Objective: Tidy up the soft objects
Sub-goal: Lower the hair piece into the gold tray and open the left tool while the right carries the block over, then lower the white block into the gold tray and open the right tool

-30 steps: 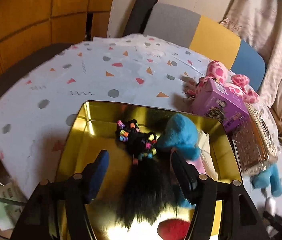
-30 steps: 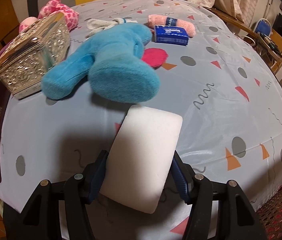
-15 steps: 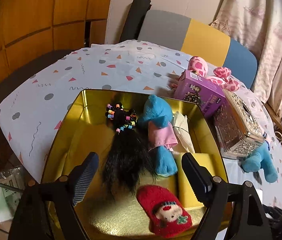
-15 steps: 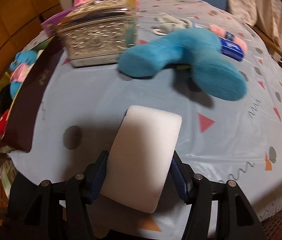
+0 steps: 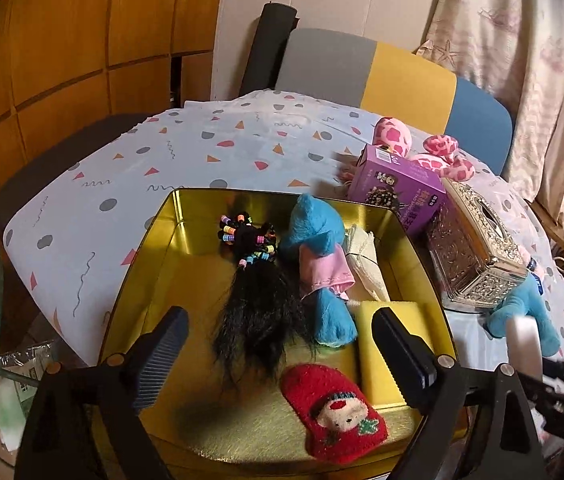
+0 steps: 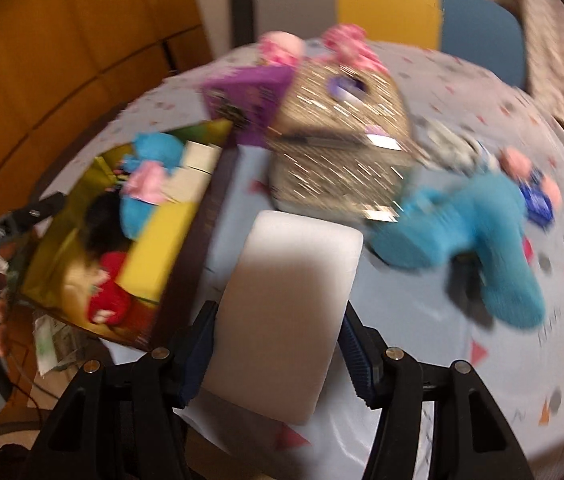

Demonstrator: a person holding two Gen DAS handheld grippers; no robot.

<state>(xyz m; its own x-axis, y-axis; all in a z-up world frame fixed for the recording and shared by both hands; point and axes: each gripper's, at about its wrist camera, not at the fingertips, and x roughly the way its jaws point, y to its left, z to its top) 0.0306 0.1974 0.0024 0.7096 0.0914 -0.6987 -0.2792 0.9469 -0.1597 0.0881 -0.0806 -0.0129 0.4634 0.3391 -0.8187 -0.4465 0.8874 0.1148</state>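
A gold tin [image 5: 202, 216] on the patterned tablecloth holds a black hairpiece with coloured beads [image 5: 256, 300], a blue plush in pink cloth [image 5: 315, 256], a yellow sponge [image 5: 381, 344] and a red sock [image 5: 333, 416]. My left gripper [image 5: 282, 352] hovers above the tin; its jaws are opening and nothing is between them. My right gripper [image 6: 278, 344] is shut on a white foam block [image 6: 285, 300], held above the table beside the tin [image 6: 62, 248]. A large blue plush [image 6: 477, 224] lies on the table to the right.
A purple box [image 5: 397, 188], a silver embossed box [image 5: 473, 248] and a pink spotted plush [image 5: 421, 148] stand right of the tin. A pink roll and blue packet [image 6: 533, 196] lie far right. A multicoloured chair back [image 5: 393, 76] is behind the table.
The left gripper drew back from the hairpiece and spread wide, leaving it in the tin. The right gripper lifted and swung left with the foam block, bringing the tin into its view.
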